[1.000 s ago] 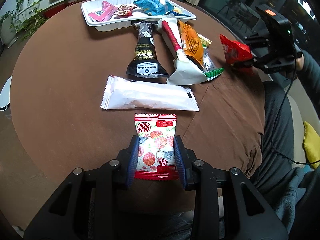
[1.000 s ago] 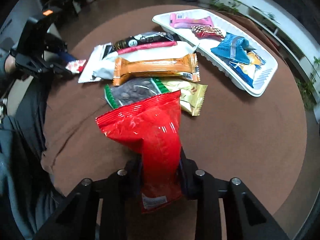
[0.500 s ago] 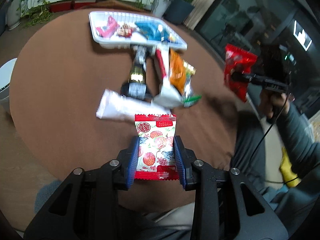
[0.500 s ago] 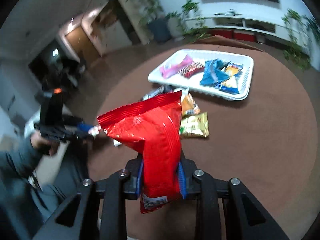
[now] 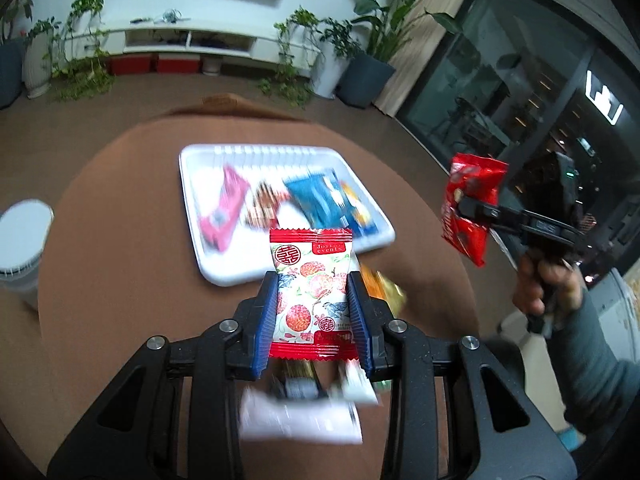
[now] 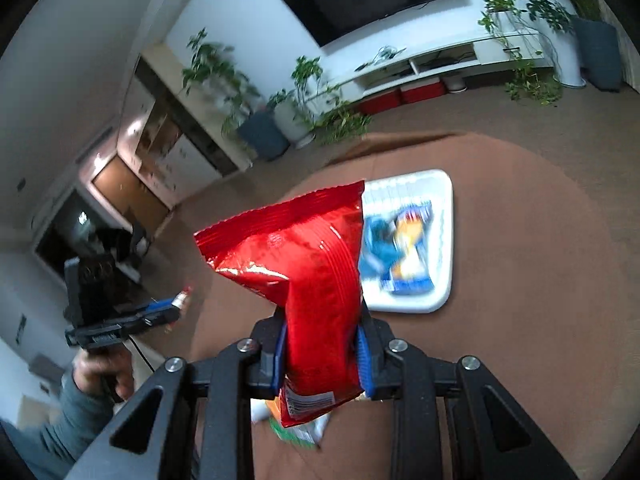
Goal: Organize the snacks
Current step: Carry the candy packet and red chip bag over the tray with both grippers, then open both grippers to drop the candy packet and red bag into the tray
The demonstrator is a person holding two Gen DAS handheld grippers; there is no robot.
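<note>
My left gripper [image 5: 314, 312] is shut on a white and red lychee-print candy packet [image 5: 312, 292], held above the round brown table [image 5: 112, 280]. My right gripper [image 6: 322, 344] is shut on a red foil snack bag [image 6: 304, 264], also held in the air; that bag also shows in the left wrist view [image 5: 470, 204]. The white tray [image 5: 192, 216] lies ahead on the table with a pink bar [image 5: 222, 216], a blue packet [image 5: 316, 200] and other snacks in it. It shows in the right wrist view [image 6: 446, 240] too.
Loose snacks lie below my left gripper, among them a white packet [image 5: 296, 420] and an orange one [image 5: 376, 284]. A white bin [image 5: 22, 244] stands left of the table. Plants and a low TV shelf [image 5: 188, 40] line the far wall.
Both grippers have risen well above the table with their packets and tilted up toward the room. The tray now sits nearer the middle of each view.
</note>
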